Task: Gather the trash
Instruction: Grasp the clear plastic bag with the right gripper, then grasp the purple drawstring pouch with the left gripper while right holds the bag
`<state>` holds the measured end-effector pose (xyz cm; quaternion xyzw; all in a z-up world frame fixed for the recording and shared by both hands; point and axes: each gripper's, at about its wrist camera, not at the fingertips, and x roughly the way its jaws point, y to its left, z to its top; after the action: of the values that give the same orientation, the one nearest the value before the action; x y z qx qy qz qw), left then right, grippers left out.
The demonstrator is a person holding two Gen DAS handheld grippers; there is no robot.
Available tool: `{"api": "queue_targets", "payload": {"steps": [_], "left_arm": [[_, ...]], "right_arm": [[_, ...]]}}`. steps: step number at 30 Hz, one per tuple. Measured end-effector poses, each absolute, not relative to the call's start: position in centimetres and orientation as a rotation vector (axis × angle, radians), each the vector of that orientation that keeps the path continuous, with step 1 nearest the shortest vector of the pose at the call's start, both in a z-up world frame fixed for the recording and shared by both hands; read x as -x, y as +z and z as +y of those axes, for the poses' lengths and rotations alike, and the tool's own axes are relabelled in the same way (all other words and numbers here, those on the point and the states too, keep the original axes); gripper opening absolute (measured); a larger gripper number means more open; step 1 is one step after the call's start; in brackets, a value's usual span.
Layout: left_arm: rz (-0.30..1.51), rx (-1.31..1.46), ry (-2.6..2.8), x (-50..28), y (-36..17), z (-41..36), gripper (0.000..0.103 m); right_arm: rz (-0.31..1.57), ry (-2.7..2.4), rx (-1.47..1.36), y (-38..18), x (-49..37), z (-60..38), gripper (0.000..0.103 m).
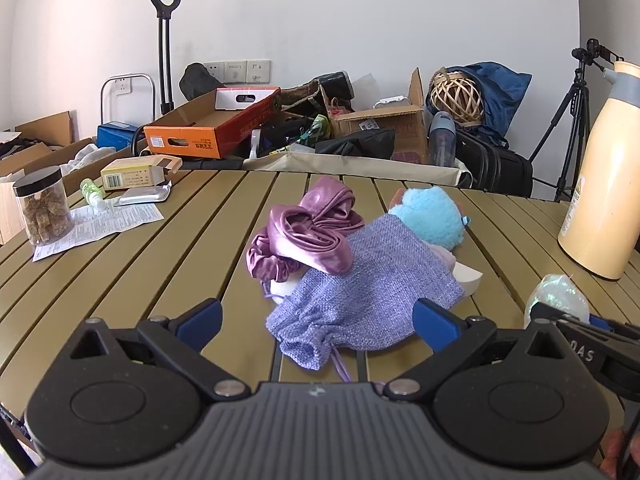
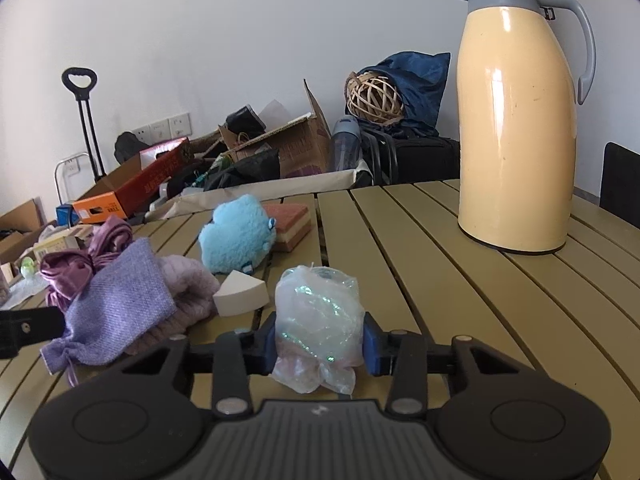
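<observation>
Two grippers work over a slatted olive table (image 2: 460,280). The right gripper (image 2: 319,342) has its blue pads pressed against both sides of a crumpled clear plastic bag (image 2: 316,312), squeezing it at the waist; no earlier view is at hand, so only the grip itself can be told. The bag stands on the table near the front edge, its long axis upright, with the rounded bulk on top and a knotted, flared tail at the bottom spreading toward the camera. Something shiny and iridescent is bundled inside it. In the left wrist view the same bag (image 1: 558,294) shows at the far right, with the right gripper's black arm across it.

The left gripper (image 1: 318,322) stands wide open, its blue pads on either side of the gathered mouth of a lilac drawstring pouch (image 1: 368,292) without pressing it. The pouch lies flat, its mouth and cord pointing toward the camera and its closed end running away toward a blue plush toy (image 1: 430,216). A purple satin cloth (image 1: 308,236) lies bunched on the pouch's left corner. A white wedge-shaped sponge (image 2: 240,294) sits just beside the pouch, to the left of the bag.

A cream thermos jug (image 2: 516,120) with a grey handle stands upright, well behind and to the right of the bag. Letters reading "OAS" show on the right gripper's arm in the left wrist view. A printed leaflet (image 1: 104,228) lies under a jar (image 1: 44,208) at the table's left; its text is too small to read.
</observation>
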<state>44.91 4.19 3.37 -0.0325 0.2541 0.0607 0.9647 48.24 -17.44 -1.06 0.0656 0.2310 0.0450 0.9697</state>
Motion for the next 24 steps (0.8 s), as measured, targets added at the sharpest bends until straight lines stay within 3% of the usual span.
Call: {"api": "queue_targets", "payload": {"steps": [14,24], "left_arm": [[0.538,-0.01,0.066,-45.7,2.7,1.8,0.103],[0.66,-0.169,0.089,-49.9,0.5,0.4,0.103]], "right_arm": [[0.351,0.073,-0.17,1.4,-45.1,-21.7,0.038],[0.343,0.051,-0.247,1.7,-44.9,-25.1,0.038]]}}
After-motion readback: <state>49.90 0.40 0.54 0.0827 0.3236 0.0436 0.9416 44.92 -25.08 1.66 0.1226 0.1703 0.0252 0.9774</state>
